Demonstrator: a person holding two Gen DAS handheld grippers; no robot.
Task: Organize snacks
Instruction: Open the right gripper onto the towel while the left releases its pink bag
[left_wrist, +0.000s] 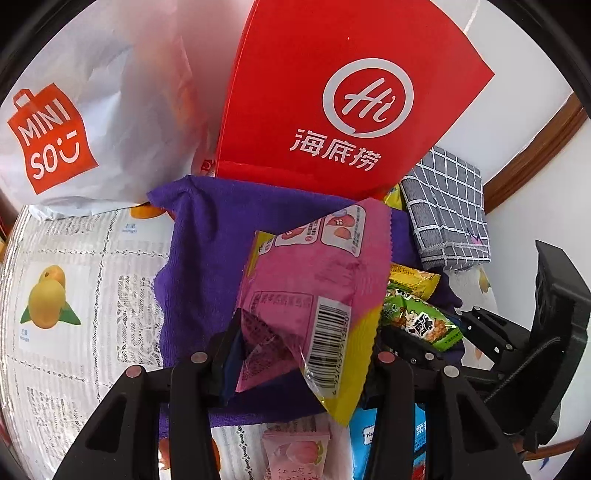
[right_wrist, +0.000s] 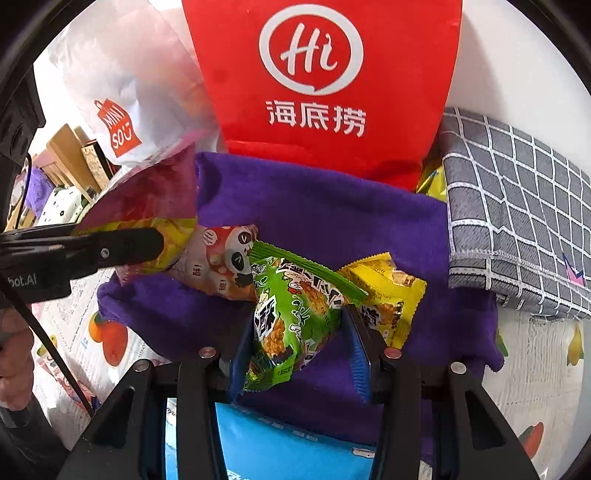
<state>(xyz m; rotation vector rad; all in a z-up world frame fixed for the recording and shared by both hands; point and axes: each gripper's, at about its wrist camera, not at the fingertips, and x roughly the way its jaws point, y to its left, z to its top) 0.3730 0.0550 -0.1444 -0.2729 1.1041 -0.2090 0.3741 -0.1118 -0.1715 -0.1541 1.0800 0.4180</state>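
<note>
Jaws of the left gripper (left_wrist: 295, 354) clamp a pink-and-yellow snack packet (left_wrist: 317, 288); the right gripper (right_wrist: 295, 354) grips a green snack packet (right_wrist: 295, 314) above the purple cloth (right_wrist: 332, 206), before a red bag (right_wrist: 325, 81), contents unseen.

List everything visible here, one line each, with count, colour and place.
Red bag: 1, red, standing at back.
White bag: 1, white, left of red bag.
Purple cloth: 1, purple, on tablecloth.
Checked cloth: 1, grey, folded, right.
Pink packet: 1, pink-yellow, in left gripper.
Green packet: 1, green, in right gripper.
Yellow packet: 1, yellow, on purple cloth.
Panda packet: 1, on purple cloth.
Left gripper: black, gripping.
Right gripper: black, gripping.
</note>
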